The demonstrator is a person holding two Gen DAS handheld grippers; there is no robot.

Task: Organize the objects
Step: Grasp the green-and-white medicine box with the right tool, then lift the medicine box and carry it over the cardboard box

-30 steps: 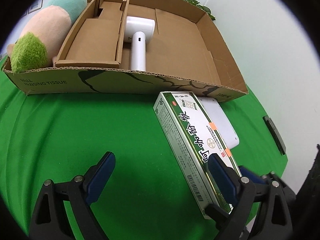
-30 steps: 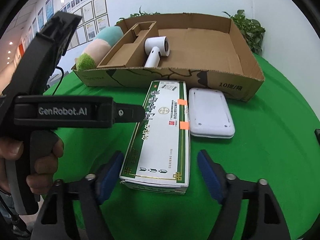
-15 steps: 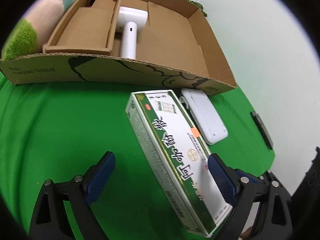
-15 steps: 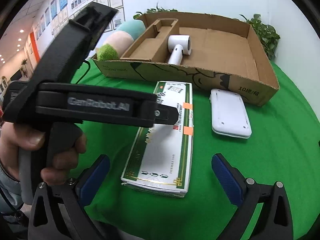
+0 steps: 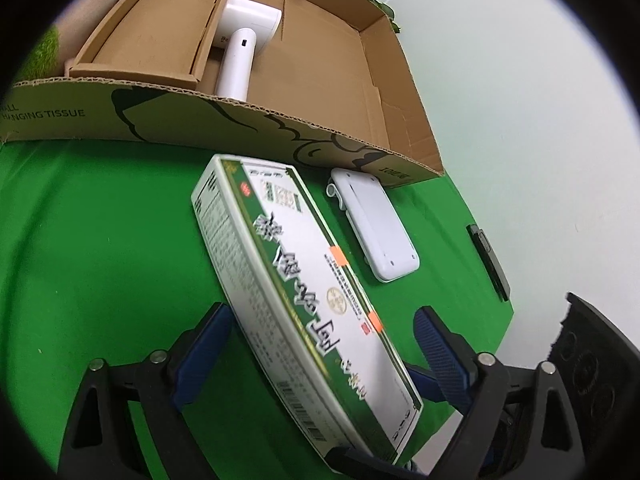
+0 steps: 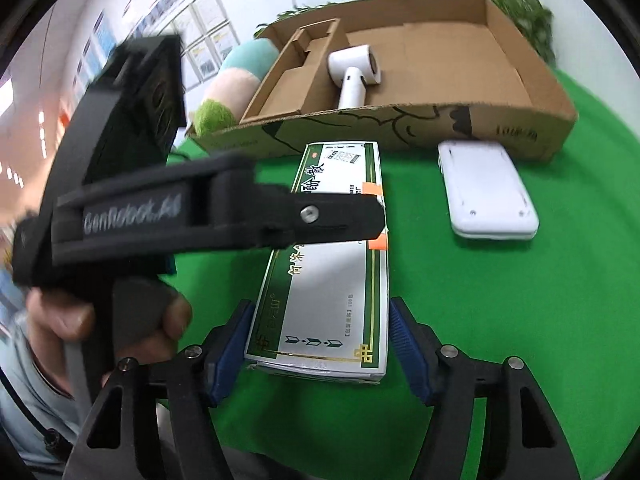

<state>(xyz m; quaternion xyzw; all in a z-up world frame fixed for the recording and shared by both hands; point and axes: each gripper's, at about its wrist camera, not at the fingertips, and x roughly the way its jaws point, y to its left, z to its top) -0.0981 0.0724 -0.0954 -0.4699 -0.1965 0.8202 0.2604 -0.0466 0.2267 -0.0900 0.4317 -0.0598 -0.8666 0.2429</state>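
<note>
A: Green-and-white box [image 6: 332,264] lies flat on the green tabletop [image 6: 500,320], just in front of the cardboard tray [image 6: 400,128]; a white flat case [image 6: 486,196] lies beside it, apart from it.

B: And the right gripper [image 6: 320,344]?

A: Its jaws straddle the near end of the box and are closing; the blue pads [image 6: 230,344] sit just beside the box's long sides; whether they press yet I cannot tell.

B: The left gripper [image 5: 320,356]?

A: Its jaws stand wide and are closing a little, with the box between them; the right pad is clearly off it; the left pad is close to its side.

B: What's in the tray?

A: A white hair dryer [image 6: 354,76] beside a cardboard insert [image 6: 296,76]; a plush toy [image 6: 234,80] lies outside the tray's left end.
</note>
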